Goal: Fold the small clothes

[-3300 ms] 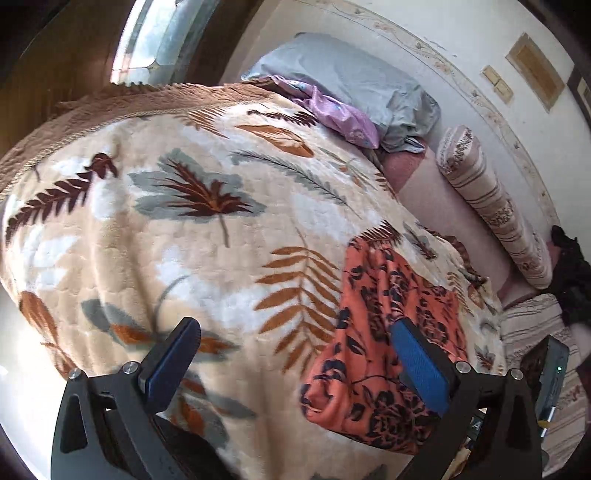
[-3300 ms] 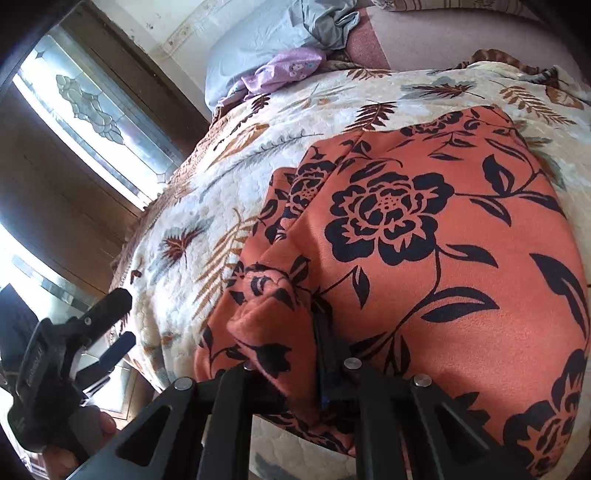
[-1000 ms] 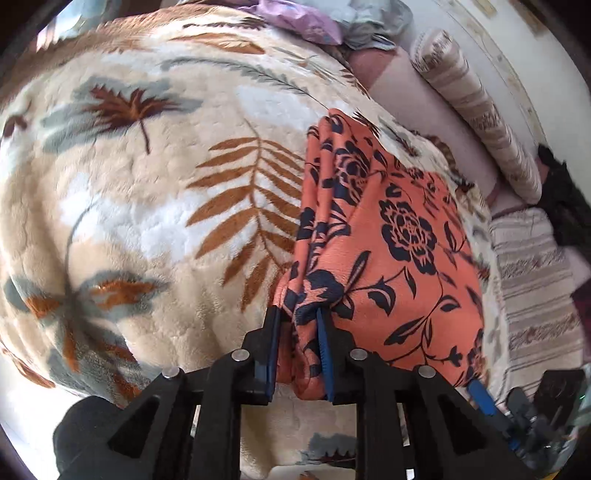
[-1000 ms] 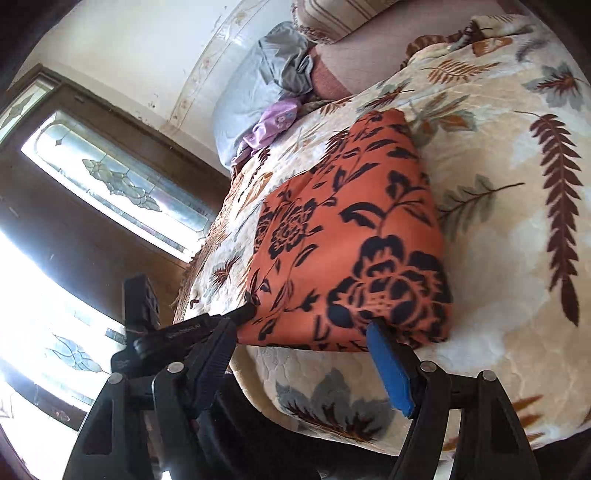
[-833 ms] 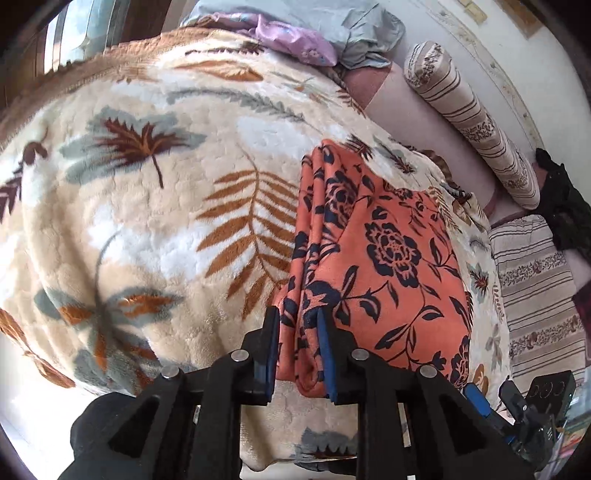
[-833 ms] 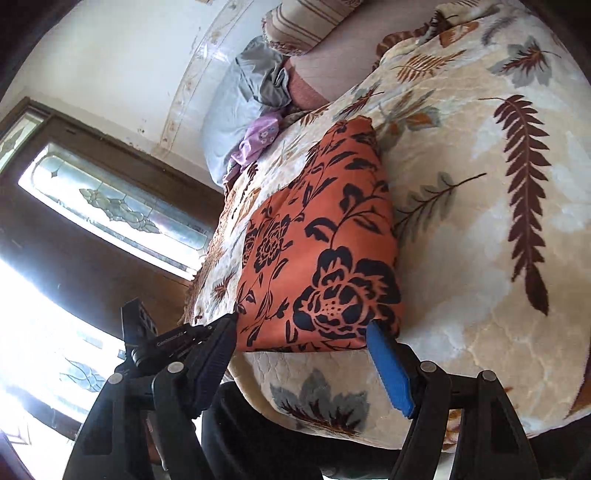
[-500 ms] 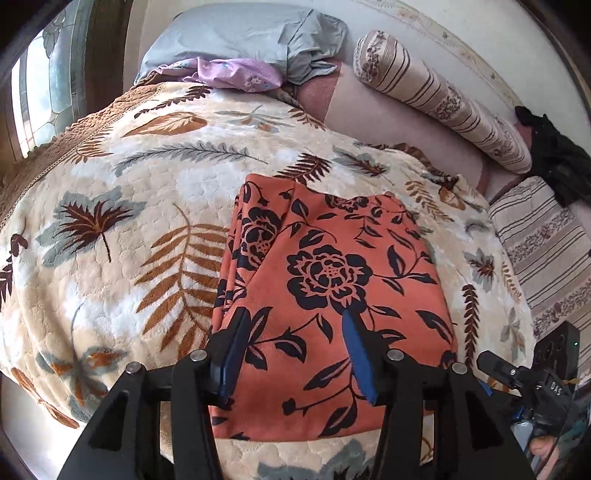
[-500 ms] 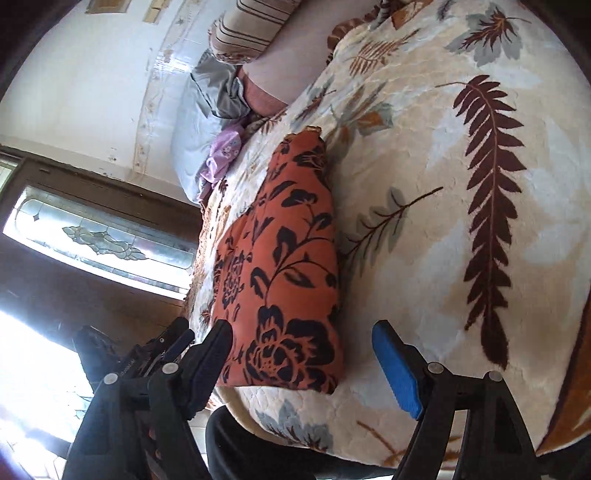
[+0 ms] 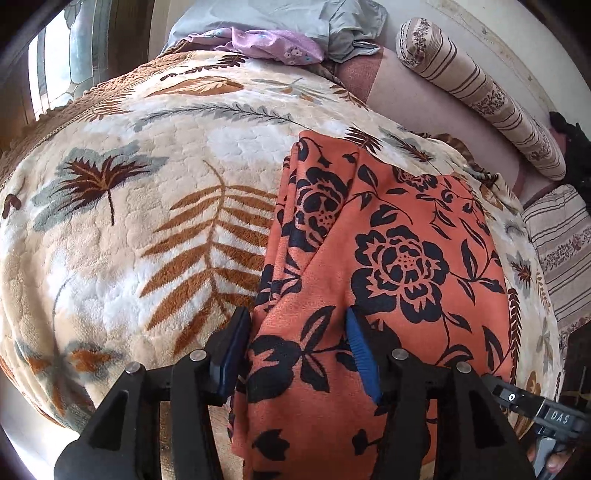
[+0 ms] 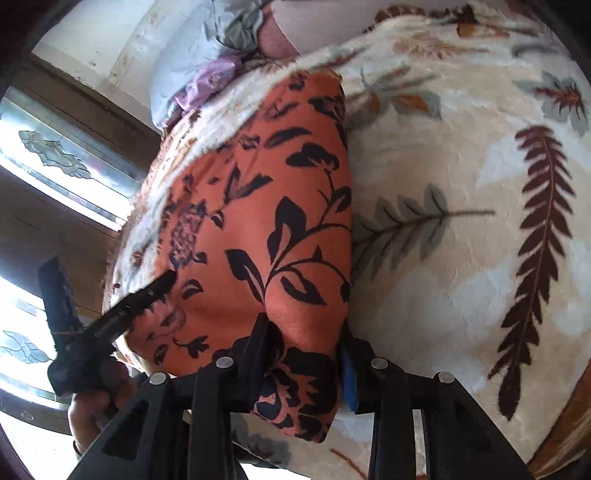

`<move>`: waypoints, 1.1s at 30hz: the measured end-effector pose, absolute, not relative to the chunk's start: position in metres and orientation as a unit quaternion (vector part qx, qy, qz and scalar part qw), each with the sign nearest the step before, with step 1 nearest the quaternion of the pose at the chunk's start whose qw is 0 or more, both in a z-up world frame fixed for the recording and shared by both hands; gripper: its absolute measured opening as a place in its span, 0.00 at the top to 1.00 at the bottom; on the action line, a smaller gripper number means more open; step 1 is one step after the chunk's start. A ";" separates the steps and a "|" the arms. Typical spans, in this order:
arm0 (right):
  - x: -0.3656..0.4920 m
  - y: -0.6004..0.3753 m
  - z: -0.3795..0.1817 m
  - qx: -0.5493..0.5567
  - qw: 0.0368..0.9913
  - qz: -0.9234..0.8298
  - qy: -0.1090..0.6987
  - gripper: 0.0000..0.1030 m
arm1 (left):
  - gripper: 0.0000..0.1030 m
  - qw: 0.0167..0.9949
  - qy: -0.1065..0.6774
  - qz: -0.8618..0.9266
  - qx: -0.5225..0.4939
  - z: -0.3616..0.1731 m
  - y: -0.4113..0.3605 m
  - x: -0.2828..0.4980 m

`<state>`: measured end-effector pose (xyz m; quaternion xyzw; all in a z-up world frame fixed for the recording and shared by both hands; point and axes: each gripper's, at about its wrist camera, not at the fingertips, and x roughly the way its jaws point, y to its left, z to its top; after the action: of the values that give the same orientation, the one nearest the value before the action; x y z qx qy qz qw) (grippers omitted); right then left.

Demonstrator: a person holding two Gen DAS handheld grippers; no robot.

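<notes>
My left gripper (image 9: 295, 347) has its fingers part-way apart, straddling the near left corner of the orange flowered cloth (image 9: 388, 258), with fabric between the blue pads but not pinched flat. My right gripper (image 10: 306, 350) stands the same way at the near right corner, its fingers set either side of a thick bunch of the cloth's edge; I cannot tell whether they press it firmly or only bracket it. The cloth lies folded into a long, narrow stack on the leaf-patterned blanket (image 9: 147, 221), near the bed's front edge and toward its right side. A layered fold runs along its left edge, so I judge at least one lengthwise fold is done. What looks left is bringing the near end up over the far end to halve the length, then smoothing it flat. Beyond the cloth, at the head of the bed, sit a grey pillow (image 9: 288, 22), a purple garment (image 9: 266, 40) and a striped bolster (image 9: 480, 92).
</notes>
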<state>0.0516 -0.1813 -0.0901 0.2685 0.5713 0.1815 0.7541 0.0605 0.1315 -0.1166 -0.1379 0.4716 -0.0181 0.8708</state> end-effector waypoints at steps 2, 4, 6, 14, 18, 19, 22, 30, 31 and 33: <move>0.053 -0.196 -0.088 0.328 0.730 0.195 0.567 0.36 | 0.46 0.876 0.466 -0.020 -0.123 -0.115 0.128 0.058; 0.055 -0.207 -0.077 0.351 0.735 0.200 0.544 0.28 | 0.45 0.876 0.464 -0.023 -0.131 -0.117 0.129 0.059; 0.063 -0.214 -0.066 0.353 0.749 0.200 0.524 0.27 | 0.44 0.875 0.463 -0.026 -0.142 -0.120 0.133 0.059; 0.098 -0.170 -0.060 0.220 0.789 0.168 0.549 0.66 | 0.43 0.882 0.449 -0.035 -0.141 -0.122 0.135 0.056; 0.091 -0.163 -0.060 0.168 0.801 0.151 0.555 0.62 | 0.41 0.885 0.443 -0.038 -0.138 -0.124 0.135 0.056; 0.092 -0.173 -0.063 0.205 0.792 0.151 0.555 0.60 | 0.41 0.887 0.440 -0.039 -0.135 -0.124 0.135 0.055; 0.098 -0.194 -0.057 0.289 0.784 0.155 0.528 0.34 | 0.41 0.887 0.438 -0.044 -0.138 -0.125 0.136 0.055; 0.157 -0.179 -0.076 0.283 0.767 0.157 0.554 0.64 | 0.41 0.887 0.437 -0.045 -0.142 -0.125 0.137 0.056; 0.151 -0.169 -0.064 0.244 0.790 0.150 0.543 0.65 | 0.41 0.888 0.436 -0.045 -0.142 -0.125 0.138 0.055; 0.142 -0.156 -0.056 0.183 0.818 0.131 0.529 0.66 | 0.40 0.889 0.435 -0.043 -0.139 -0.125 0.136 0.055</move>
<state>0.1423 -0.1557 -0.0560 0.1832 0.5290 0.1310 0.8182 0.0555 0.1363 -0.1253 -0.1394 0.4346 -0.0433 0.8887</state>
